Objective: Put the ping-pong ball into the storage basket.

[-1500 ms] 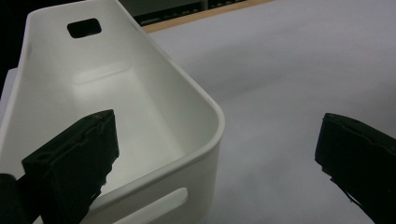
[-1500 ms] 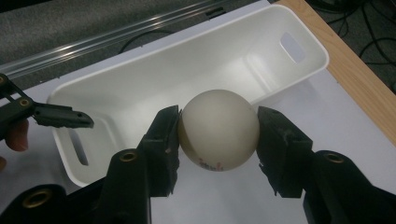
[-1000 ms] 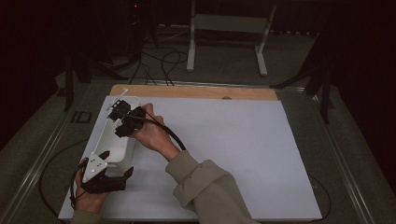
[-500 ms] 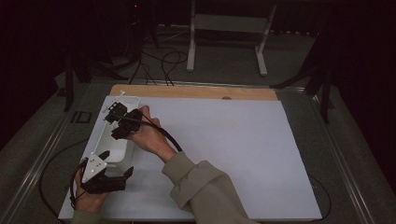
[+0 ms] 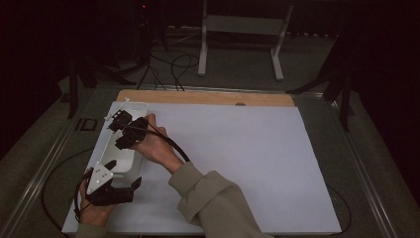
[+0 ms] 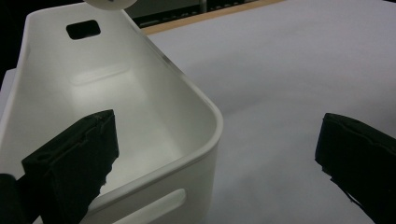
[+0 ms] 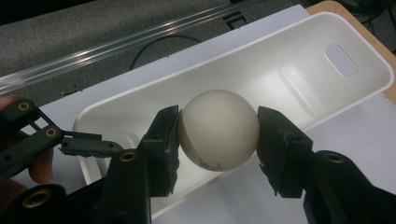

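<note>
One small white ball (image 7: pixel 218 129), round and smooth, sits clamped between the two pads of the right tongs (image 7: pixel 218 140), pinched across its middle, one pad on each side. It hangs over the long white tray (image 7: pixel 299 60), above the tray's inner floor near one end, not touching it as far as the right gripper view shows. Ball looks like a hollow table-tennis type: judged very light, stiff shell, slick surface, could dent or pop out sideways if squeezed off-centre. Best hold is what is shown, pads square on the widest part; a grip lower or higher would likely squirt it out. Faint red print sits near its underside. Left tongs (image 6: pixel 215 154) stand wide, nothing between the pads, one pad inside the tray near its end wall, the other out over the white sheet; they straddle the tray's corner (image 6: pixel 212 121) without clearly pressing it. In the high view the tray (image 5: pixel 130 157) lies along the left edge of the tabletop (image 5: pixel 237 148), right tongs (image 5: pixel 126 130) over its far half, left tongs (image 5: pixel 125 174) at its near end. Tray looks like thin rigid plastic, light, likely to slide on the sheet if bumped. On release the ball will probably bounce and roll along the tray floor, so a low drop is judged safer.
</note>
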`<act>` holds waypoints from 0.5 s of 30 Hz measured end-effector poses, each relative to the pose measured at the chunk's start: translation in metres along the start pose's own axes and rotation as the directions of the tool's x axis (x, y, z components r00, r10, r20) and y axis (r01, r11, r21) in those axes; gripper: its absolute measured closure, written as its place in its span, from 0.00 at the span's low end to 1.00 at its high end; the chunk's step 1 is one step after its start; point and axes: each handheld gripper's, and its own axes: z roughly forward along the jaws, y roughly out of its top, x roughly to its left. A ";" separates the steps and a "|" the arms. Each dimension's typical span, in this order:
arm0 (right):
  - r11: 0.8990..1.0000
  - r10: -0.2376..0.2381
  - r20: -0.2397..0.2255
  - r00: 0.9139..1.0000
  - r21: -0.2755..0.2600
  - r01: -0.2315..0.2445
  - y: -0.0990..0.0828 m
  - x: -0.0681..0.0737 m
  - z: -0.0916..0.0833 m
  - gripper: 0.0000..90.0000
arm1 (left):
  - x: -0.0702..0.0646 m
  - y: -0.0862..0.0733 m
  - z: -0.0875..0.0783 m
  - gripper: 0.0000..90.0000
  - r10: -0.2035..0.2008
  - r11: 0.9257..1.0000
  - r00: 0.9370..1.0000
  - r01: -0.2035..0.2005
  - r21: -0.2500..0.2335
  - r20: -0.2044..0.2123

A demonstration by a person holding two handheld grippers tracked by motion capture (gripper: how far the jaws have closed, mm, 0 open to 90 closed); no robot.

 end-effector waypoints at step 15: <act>1.000 0.014 -0.008 1.000 0.003 -0.014 0.001 0.000 0.007 0.56 | 0.000 0.000 0.000 0.00 0.000 1.000 1.000 0.000 -0.001 0.004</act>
